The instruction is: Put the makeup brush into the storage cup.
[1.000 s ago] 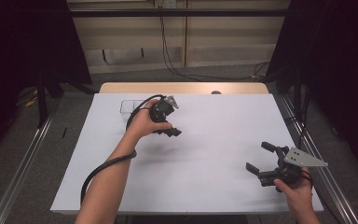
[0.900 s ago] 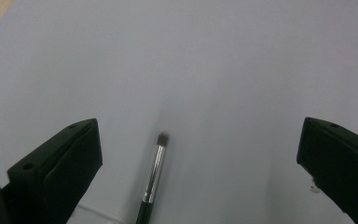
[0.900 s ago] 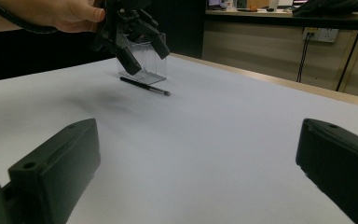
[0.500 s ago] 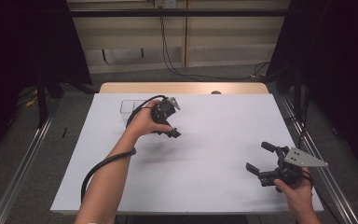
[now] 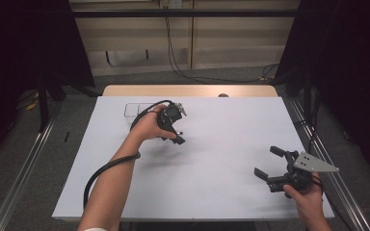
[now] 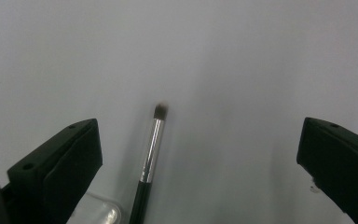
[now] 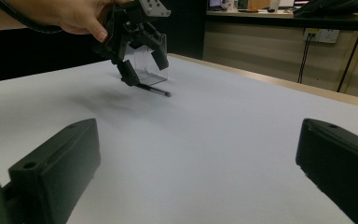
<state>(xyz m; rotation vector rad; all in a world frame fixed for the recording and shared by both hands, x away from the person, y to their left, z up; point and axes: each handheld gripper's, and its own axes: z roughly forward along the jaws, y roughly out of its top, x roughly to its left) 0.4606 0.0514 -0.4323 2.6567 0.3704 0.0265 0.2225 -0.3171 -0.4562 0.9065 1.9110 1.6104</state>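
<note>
left gripper (image 6: 200,154) jaws spread over slim black-handled brush (image 6: 150,158) with shiny ferrule, right gripper (image 7: 198,163) agape

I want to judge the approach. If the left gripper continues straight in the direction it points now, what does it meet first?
Most likely the makeup brush, which lies on the white table between the open fingers of the left gripper. Depth is unclear.

a white table (image 5: 212,192) carries a small makeup brush (image 6: 150,154) and a clear box (image 7: 144,65).

2 black hand-held grippers (image 5: 172,126) with trailing black cables, 1 grey triangular plate (image 5: 314,162)
</note>
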